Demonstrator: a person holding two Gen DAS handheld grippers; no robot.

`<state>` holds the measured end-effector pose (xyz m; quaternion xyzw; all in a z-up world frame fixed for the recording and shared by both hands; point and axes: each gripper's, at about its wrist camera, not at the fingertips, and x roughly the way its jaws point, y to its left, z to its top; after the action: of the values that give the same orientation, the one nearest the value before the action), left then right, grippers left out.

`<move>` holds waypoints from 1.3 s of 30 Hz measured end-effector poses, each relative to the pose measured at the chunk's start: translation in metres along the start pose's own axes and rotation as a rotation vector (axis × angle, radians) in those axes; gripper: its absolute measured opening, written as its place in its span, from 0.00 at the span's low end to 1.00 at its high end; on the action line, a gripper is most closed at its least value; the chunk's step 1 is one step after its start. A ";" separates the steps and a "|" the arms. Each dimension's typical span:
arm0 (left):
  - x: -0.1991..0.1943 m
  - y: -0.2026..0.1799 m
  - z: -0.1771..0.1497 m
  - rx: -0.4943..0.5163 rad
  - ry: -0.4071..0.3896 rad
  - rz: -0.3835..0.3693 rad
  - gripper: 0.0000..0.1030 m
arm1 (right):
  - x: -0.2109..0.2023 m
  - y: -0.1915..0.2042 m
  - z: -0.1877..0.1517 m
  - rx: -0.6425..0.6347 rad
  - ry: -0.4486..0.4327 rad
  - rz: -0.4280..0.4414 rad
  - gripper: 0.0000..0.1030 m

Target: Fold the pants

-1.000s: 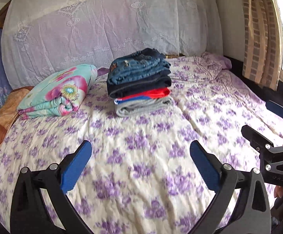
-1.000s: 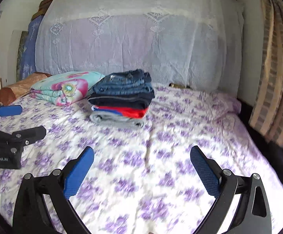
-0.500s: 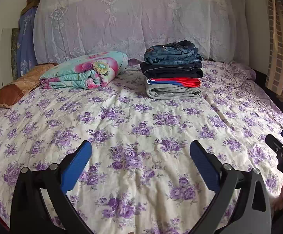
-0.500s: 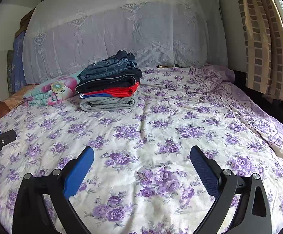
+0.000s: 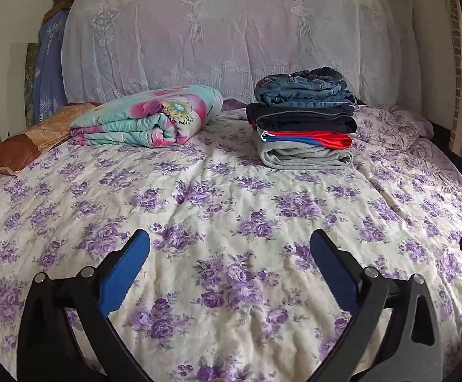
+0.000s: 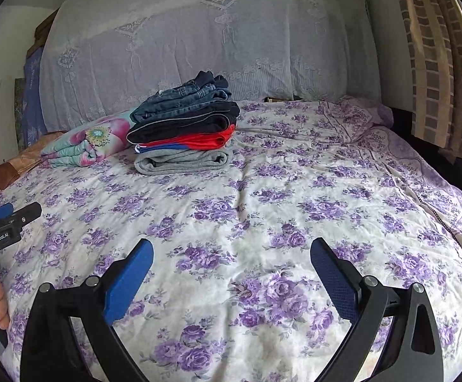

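Note:
A stack of folded pants [image 5: 304,124] sits at the far side of the bed: blue jeans on top, then dark navy, red and blue, and grey at the bottom. It also shows in the right wrist view [image 6: 183,133]. My left gripper [image 5: 230,245] is open and empty, low over the floral bedsheet [image 5: 215,210], well short of the stack. My right gripper [image 6: 232,254] is open and empty over the sheet [image 6: 294,191]. The left gripper also shows at the left edge of the right wrist view [image 6: 8,219].
A folded floral blanket [image 5: 148,117] lies left of the stack, with a brown pillow [image 5: 24,146] beyond it. A lace-covered headboard [image 5: 231,41] backs the bed. A checked curtain [image 6: 438,63] hangs at the right. The bed edge drops off at the right.
Both grippers have pulled back and lowered toward the near side of the bed, so the stack looks farther away. Both stay open and empty.

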<state>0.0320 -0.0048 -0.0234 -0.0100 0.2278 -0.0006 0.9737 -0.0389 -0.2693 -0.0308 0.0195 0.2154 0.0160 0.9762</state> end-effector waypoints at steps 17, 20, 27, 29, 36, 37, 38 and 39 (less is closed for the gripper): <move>-0.004 -0.001 -0.003 0.001 -0.028 0.000 0.95 | -0.010 0.003 0.001 -0.009 -0.041 -0.013 0.97; -0.007 -0.005 -0.003 0.016 -0.040 -0.008 0.95 | -0.010 0.002 0.001 -0.006 -0.044 -0.012 0.97; -0.006 -0.006 -0.004 0.022 -0.032 -0.025 0.95 | -0.010 0.002 0.001 -0.007 -0.044 -0.012 0.97; -0.006 -0.007 -0.004 0.024 -0.032 -0.024 0.95 | -0.010 0.002 0.001 -0.007 -0.043 -0.013 0.97; -0.005 -0.005 -0.004 0.020 -0.023 -0.017 0.95 | -0.010 0.002 0.000 -0.006 -0.042 -0.014 0.97; -0.004 -0.006 -0.004 0.022 -0.022 -0.015 0.95 | -0.010 0.002 0.000 -0.006 -0.042 -0.013 0.97; -0.005 -0.007 -0.005 0.025 -0.023 -0.015 0.95 | -0.010 0.002 0.001 -0.005 -0.040 -0.013 0.97; -0.005 -0.007 -0.005 0.029 -0.026 -0.016 0.95 | -0.010 0.002 0.001 -0.004 -0.040 -0.012 0.97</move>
<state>0.0254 -0.0123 -0.0252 0.0024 0.2151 -0.0113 0.9765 -0.0480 -0.2677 -0.0258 0.0164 0.1958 0.0103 0.9804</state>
